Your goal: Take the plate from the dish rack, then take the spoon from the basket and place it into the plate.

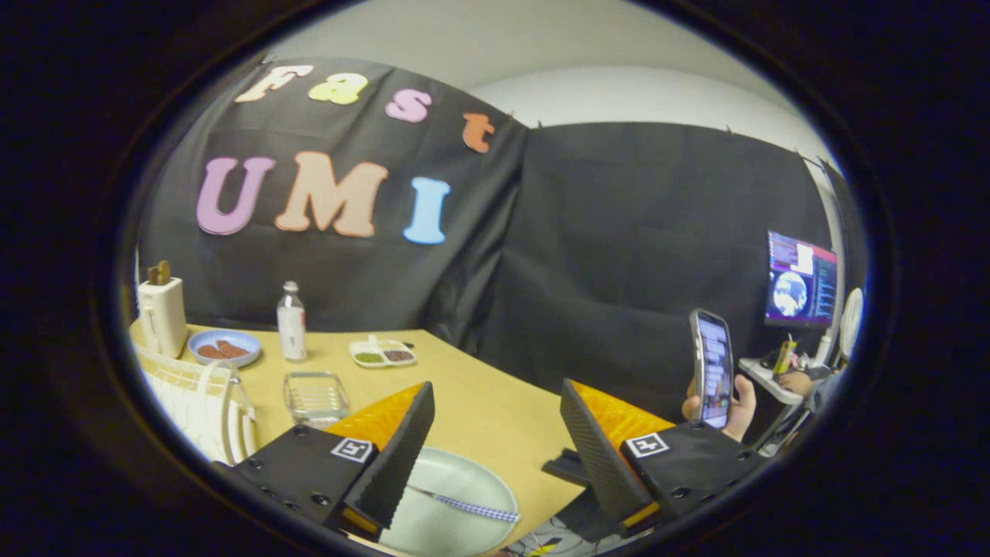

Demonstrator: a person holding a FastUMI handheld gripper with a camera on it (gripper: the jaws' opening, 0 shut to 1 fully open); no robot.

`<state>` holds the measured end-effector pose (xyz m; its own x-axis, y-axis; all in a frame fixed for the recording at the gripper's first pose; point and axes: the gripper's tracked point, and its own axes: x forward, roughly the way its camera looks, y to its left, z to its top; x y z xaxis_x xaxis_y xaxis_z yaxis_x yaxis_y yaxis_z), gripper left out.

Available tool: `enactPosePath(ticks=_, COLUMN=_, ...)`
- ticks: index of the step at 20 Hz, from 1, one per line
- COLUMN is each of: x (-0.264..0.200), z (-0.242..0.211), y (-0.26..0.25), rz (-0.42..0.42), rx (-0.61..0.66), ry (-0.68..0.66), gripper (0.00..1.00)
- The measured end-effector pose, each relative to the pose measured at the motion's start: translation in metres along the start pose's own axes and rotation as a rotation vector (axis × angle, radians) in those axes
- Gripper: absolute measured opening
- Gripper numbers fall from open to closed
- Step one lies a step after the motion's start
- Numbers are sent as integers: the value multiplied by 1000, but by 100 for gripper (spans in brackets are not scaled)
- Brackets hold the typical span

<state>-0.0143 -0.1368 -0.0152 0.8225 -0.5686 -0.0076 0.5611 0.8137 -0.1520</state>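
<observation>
Gripper [495, 452] fingers spread wide, holding nothing, raised above the table [479, 402]; spoon [464, 504] lies in the plate [452, 507] below them; placing appears complete; next move: withdraw without catching the rack [197, 402].

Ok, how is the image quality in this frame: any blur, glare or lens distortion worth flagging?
Gripper view: strong fisheye bending, the yellow wooden table edge curving; even indoor light, no harsh glare; the open gripper is sharp above the pale round plate holding the checked-handle spoon; the white wire dish rack is slightly soft.
</observation>
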Motion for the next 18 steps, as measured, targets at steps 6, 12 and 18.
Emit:
enactPosePath(ticks=6, x=-37, z=54, y=70, rz=357, rx=116, ry=-194, gripper=100)
enactPosePath(ticks=12, x=-93, z=105, y=106, rz=725, rx=190, ry=-329, gripper=100)
enactPosePath(ticks=18, x=-110, z=91, y=91, rz=822, rx=192, ry=-275, gripper=100)
